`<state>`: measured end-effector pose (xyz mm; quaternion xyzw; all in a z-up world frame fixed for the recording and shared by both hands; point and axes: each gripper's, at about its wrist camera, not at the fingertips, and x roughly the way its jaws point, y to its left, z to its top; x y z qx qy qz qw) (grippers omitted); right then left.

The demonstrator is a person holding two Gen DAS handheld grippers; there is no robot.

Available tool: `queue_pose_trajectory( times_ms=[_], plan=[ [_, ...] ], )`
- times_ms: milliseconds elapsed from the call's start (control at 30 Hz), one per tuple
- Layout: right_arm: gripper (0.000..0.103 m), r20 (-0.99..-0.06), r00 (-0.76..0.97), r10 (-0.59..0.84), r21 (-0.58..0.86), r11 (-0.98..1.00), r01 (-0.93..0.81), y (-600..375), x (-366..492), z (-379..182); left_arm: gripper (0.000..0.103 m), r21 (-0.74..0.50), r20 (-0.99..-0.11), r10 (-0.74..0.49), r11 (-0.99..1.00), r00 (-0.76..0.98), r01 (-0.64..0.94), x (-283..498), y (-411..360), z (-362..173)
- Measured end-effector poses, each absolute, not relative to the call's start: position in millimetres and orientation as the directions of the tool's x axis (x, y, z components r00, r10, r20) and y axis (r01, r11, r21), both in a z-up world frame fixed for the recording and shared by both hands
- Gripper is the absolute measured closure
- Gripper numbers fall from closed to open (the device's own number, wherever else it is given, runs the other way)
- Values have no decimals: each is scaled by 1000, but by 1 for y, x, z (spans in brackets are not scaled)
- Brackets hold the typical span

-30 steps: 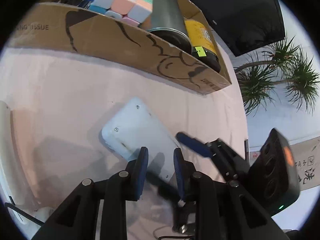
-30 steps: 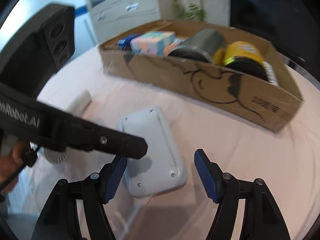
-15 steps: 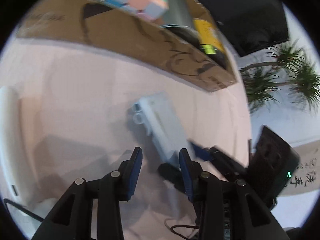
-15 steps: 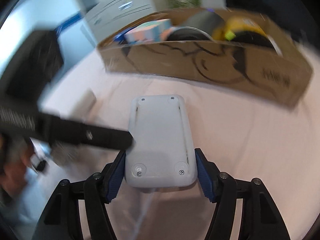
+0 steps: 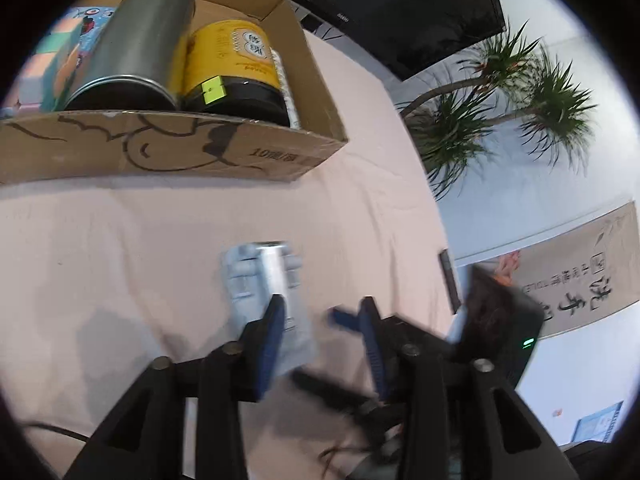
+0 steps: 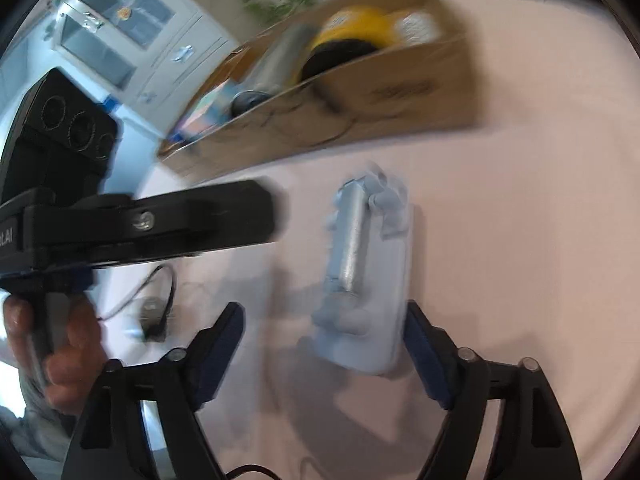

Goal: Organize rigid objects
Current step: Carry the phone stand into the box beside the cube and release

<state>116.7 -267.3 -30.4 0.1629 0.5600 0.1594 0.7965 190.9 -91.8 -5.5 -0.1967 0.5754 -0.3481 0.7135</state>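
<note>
Change: flipped since a second ago, the pale grey device (image 6: 362,276) is now showing its moulded side with a silver cylinder, where its flat screwed back was showing before.
Device position: it is lying on the pink tablecloth (image 5: 120,248), in front of the cardboard box (image 5: 168,148) and nearer the table's right edge.
Right gripper (image 6: 324,352): its fingers are standing wide apart, the right pad just beside the device's near corner, the left pad well clear; nothing is being held.
Left gripper (image 5: 320,340): its jaws are parted, the left pad overlapping the device's near end; contact is too blurred to tell.
Box: a steel tin (image 5: 132,52), a yellow jar (image 5: 236,68) and a pastel cube (image 5: 40,60) are already filling it.
Risk: both views are smearing with motion, so a hurried closing is likely catching only a corner and spinning the device away.
Risk: two grippers are crowding one object and could be knocking each other.
Risk: free room in the box is looking tight, so dropping it in could be jamming it.
</note>
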Motion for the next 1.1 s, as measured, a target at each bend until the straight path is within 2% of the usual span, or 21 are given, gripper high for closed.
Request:
queue_pose_trajectory(
  times_ms=[67, 233, 367, 433, 467, 567, 633, 667, 700, 767, 867, 1100],
  plan=[
    [18, -851, 336, 403, 405, 912, -67, -272, 112, -26, 48, -674, -697, -709, 698, 104, 241, 193, -85, -11],
    [19, -886, 366, 285, 271, 958, -91, -249, 118, -36, 48, -673, -713, -698, 707, 63, 220, 192, -86, -27],
    [19, -900, 363, 243, 225, 970, -91, -236, 114, -44, 48, -673, -716, -697, 705, 41, 224, 188, -88, -39],
    [24, -900, 397, 180, 153, 983, -97, -226, 110, -45, 48, -684, -708, -706, 697, 33, 215, 186, -86, -44],
    [34, -896, 417, 156, 126, 987, -98, -223, 108, -44, 48, -690, -705, -709, 694, 28, 205, 184, -84, -48],
    [35, -885, 418, 204, 179, 979, -98, -224, 107, -42, 50, -701, -696, -718, 685, 23, 196, 181, -80, -53],
    [36, -871, 408, 276, 262, 961, -90, -226, 107, -41, 50, -690, -703, -710, 695, 40, 203, 179, -77, -53],
    [36, -856, 397, 331, 328, 942, -79, -230, 108, -40, 53, -684, -707, -705, 701, 49, 204, 177, -75, -52],
    [36, -838, 381, 391, 398, 915, -62, -234, 110, -40, 63, -675, -714, -697, 710, 64, 199, 176, -69, -51],
    [36, -819, 363, 445, 463, 885, -40, -235, 115, -40, 68, -662, -723, -685, 724, 90, 192, 175, -62, -47],
    [36, -807, 382, 450, 457, 886, -78, -220, 120, -27, 68, -665, -705, -690, 723, 161, 188, 176, -41, -29],
    [36, -713, 502, 489, 426, 871, -244, -167, 171, 52, 68, -596, -663, -649, 759, 372, 263, 220, 16, 65]
  ],
)
